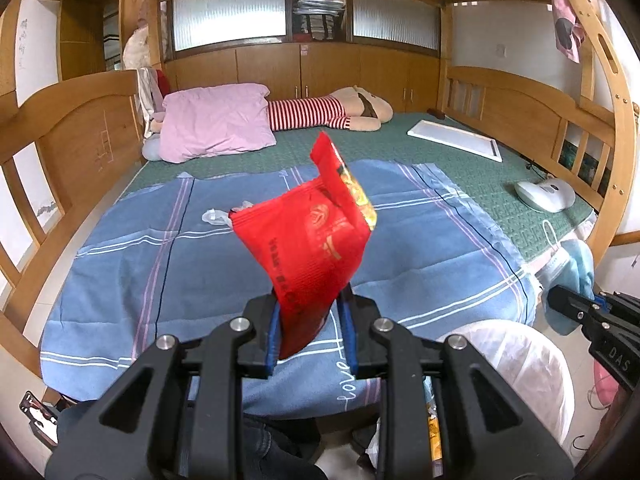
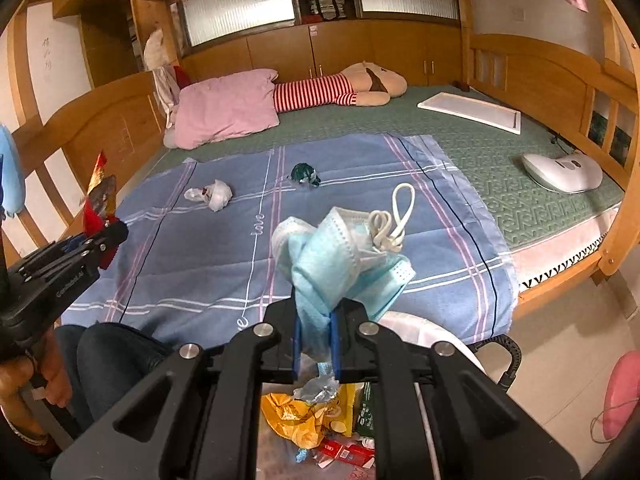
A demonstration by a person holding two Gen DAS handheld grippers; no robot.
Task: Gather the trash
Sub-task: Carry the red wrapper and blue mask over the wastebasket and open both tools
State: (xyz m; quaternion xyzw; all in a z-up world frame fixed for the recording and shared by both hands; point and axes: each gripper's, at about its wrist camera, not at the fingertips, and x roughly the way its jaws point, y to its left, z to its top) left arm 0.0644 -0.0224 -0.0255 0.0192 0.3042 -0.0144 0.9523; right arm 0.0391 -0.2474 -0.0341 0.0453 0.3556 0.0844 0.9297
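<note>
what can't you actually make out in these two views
- Trash bag: right wrist view, mostly hidden behind the right gripper; its depth is unseen.
- Red wrapper print: left wrist view, too small and creased to read.
- Dark green scrap: too small to identify.
- White crumpled scrap: the left wrist view hides most of it behind the wrapper.

A wooden bunk bed point(image 1: 520, 96) fills the room, its mattress under a green cover point(image 1: 400, 148). A blue checked sheet point(image 1: 200, 264) lies across the centre and lower part of the frame. At the upper left sits a pink pillow point(image 1: 216, 124), and just right of it a plush doll point(image 1: 332, 110) in a red-striped top lies on its side. A flat white board point(image 1: 456, 142) rests at the upper right – below it, near the right edge, a white rounded device point(image 1: 546, 194). Frosted windows point(image 1: 228, 16) line the back wall.
</note>
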